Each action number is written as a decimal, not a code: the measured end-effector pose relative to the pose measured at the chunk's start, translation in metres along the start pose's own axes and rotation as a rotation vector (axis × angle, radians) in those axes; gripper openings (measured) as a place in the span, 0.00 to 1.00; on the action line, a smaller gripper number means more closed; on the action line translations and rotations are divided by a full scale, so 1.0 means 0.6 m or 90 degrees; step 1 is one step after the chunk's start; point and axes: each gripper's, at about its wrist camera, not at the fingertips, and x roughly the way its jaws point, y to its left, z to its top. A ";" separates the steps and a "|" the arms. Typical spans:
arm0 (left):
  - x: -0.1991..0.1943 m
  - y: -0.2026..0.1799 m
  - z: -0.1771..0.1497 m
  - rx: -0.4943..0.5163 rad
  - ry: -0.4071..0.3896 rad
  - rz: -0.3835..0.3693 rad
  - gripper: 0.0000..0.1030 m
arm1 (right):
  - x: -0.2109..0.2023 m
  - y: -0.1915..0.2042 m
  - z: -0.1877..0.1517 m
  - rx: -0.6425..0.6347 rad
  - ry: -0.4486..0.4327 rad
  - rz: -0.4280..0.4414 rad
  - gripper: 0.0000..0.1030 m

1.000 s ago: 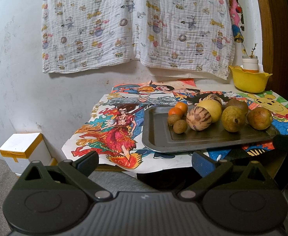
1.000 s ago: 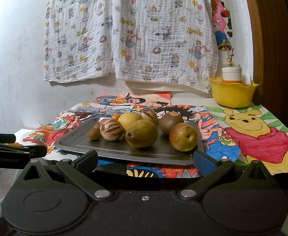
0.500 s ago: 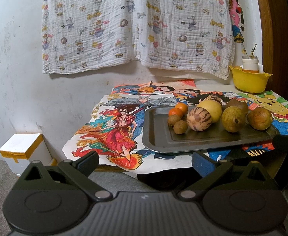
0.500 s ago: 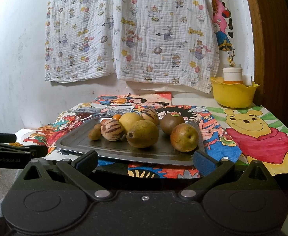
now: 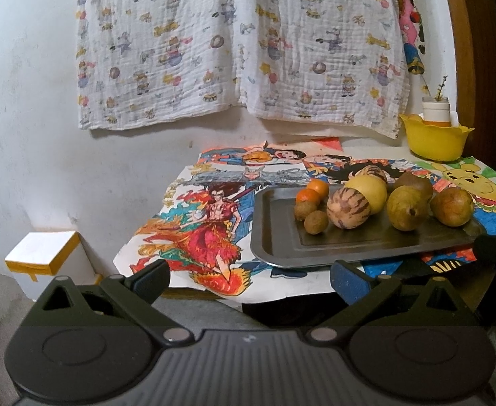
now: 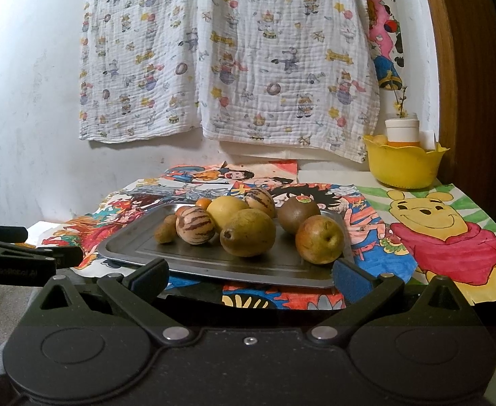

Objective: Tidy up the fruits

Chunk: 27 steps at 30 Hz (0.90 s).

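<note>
Grey metal tray (image 6: 193, 264) near the table's front edge, carrying the clustered fruits (image 6: 248, 231). Left gripper (image 5: 249, 275) and right gripper (image 6: 250, 270), jaws spread and empty, hover before that edge.

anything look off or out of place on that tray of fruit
Nothing spilled or damaged. The fruits crowd the right part of the metal tray, leaving its left part bare, and the tray's near edge sits close to the table's front edge. Both grippers hang open and empty.
</note>
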 end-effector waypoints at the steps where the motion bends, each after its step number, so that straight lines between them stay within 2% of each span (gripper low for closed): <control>1: -0.002 -0.002 0.000 0.005 -0.004 0.002 1.00 | 0.000 0.000 0.000 0.000 0.000 0.000 1.00; 27: -0.007 -0.004 0.000 0.007 -0.017 0.008 1.00 | 0.000 0.000 0.000 0.000 0.001 0.000 1.00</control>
